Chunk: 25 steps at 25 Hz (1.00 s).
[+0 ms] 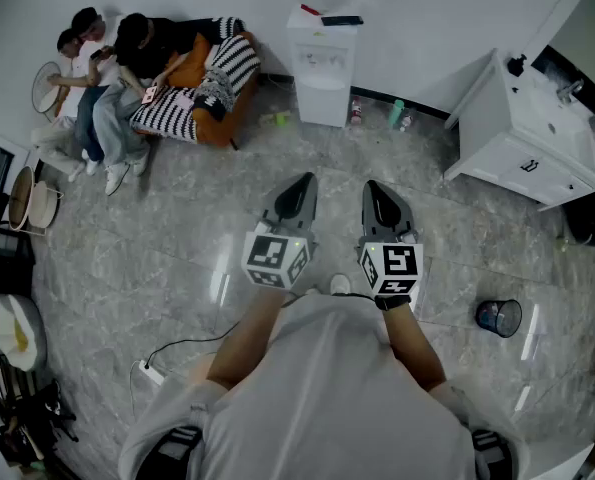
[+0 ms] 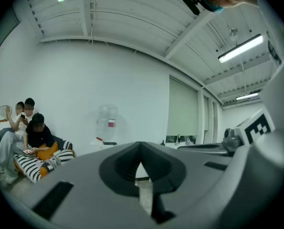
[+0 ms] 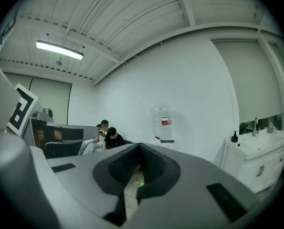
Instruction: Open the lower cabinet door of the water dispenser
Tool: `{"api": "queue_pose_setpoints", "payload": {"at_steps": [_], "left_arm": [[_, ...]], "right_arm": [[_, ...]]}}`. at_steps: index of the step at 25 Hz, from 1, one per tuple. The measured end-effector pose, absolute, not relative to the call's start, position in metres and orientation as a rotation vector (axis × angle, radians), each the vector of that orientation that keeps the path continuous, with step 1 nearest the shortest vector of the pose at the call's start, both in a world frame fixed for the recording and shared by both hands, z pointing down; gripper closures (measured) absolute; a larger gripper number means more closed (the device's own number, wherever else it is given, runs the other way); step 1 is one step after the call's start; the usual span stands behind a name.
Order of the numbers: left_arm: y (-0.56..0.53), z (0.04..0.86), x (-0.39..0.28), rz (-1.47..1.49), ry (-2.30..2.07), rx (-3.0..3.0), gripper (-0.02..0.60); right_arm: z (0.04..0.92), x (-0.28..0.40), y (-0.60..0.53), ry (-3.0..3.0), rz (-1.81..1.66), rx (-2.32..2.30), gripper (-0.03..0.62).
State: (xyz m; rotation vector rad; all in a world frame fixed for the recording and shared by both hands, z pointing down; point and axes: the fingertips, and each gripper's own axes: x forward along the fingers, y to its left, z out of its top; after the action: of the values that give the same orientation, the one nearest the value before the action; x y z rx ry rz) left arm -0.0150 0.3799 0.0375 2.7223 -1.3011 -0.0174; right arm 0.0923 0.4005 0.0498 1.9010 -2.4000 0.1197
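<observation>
The left tongs (image 1: 303,180) and right tongs (image 1: 373,188) are held shut, empty. The lower cabinet of the white water dispenser (image 1: 323,88) is shown only from the head view; in the gripper views just its clear plastic bottle (image 3: 163,123) is seen.

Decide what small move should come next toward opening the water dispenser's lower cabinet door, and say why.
Probably step forward toward the water dispenser: it stands far off across the floor, while the left gripper and right gripper, both shut, hold nothing and reach nowhere near it.
</observation>
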Motion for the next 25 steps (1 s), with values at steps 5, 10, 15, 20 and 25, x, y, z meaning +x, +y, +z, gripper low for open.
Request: {"api": "queue_pose_setpoints", "payload": {"at_steps": [5, 10, 15, 20, 25], "left_arm": [[0.382, 0.042, -0.044, -0.040, -1.325, 2.683, 0.571], [0.382, 0.049, -0.055, -0.043, -1.299, 2.683, 0.571], [0.382, 0.063, -0.057, -0.033, -1.264, 2.679, 0.571], [0.366, 0.075, -0.057, -0.023, -1.256, 2.678, 0.571], [0.325, 0.087, -0.048, 0.016, -1.243, 2.679, 0.571]], "right_arm": [[0.046, 0.063, 0.405, -2.428, 0.108, 1.885, 0.583], [0.054, 0.049, 0.409, -2.409, 0.122, 1.885, 0.583], [0.071, 0.049, 0.406, -2.390, 0.166, 1.903, 0.583], [0.080, 0.052, 0.385, -2.387, 0.179, 1.923, 0.583], [0.097, 0.057, 0.340, -2.417, 0.256, 1.908, 0.583]]}}
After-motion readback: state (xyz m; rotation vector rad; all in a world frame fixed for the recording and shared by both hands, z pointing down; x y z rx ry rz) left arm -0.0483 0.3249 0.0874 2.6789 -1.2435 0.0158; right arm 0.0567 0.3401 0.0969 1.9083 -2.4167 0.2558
